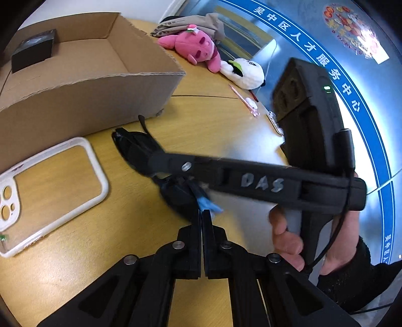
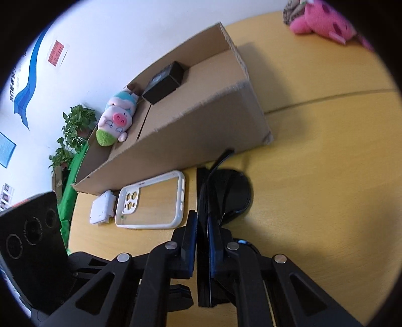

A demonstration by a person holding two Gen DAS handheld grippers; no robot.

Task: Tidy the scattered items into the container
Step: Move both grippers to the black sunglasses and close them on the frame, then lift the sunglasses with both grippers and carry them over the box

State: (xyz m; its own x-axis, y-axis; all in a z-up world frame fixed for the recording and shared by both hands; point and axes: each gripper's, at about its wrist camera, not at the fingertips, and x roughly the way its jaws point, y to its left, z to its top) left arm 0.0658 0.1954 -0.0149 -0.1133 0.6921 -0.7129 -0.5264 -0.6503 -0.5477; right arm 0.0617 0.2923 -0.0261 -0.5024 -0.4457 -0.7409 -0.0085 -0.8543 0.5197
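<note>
The cardboard box (image 1: 105, 83) stands on the yellow table (image 1: 206, 125); it also shows in the right wrist view (image 2: 201, 120). It holds a small black box (image 2: 164, 81) and a pig plush (image 2: 116, 118). My right gripper (image 2: 202, 223) is shut on black sunglasses (image 2: 226, 193); the sunglasses also show in the left wrist view (image 1: 140, 148), just in front of the box. My left gripper (image 1: 201, 216) is shut and empty, low behind the right gripper's arm (image 1: 251, 181). A white phone case (image 1: 50, 191) lies left of the sunglasses, also in the right wrist view (image 2: 150, 201).
A pink plush (image 1: 196, 47), a white plush (image 1: 246, 73), a pink pen (image 1: 243, 100) and a beige cloth (image 1: 191, 24) lie at the table's far side. A small white device (image 2: 101, 207) lies beside the phone case. A green plant (image 2: 75, 130) stands beyond the box.
</note>
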